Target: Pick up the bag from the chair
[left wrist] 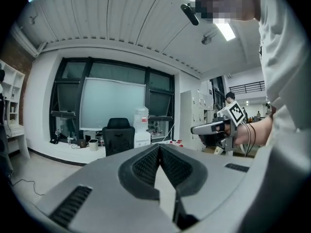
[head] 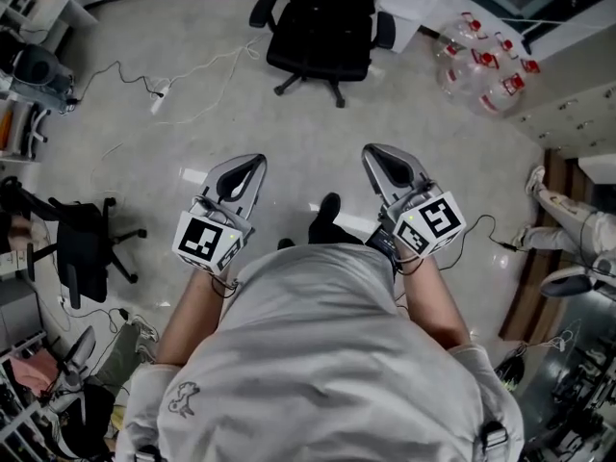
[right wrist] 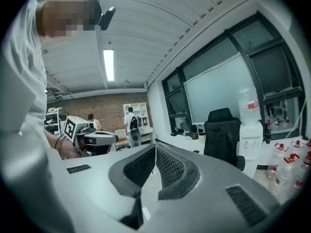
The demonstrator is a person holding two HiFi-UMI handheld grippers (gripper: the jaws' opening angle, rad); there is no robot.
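Holding both tools out ahead: left gripper (left wrist: 159,147) and right gripper (right wrist: 155,145) each have their jaws pressed together, with nothing between them. Marker cubes (head: 207,241) bear black-and-white squares, no words. Farther off stands the black office chair (head: 322,32). We cannot tell the bag from its dark seat, nor read the red labels on the clear bottles (head: 481,65).

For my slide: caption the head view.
Grey left gripper and right gripper, both shut and empty, face a black swivel chair across pale floor.
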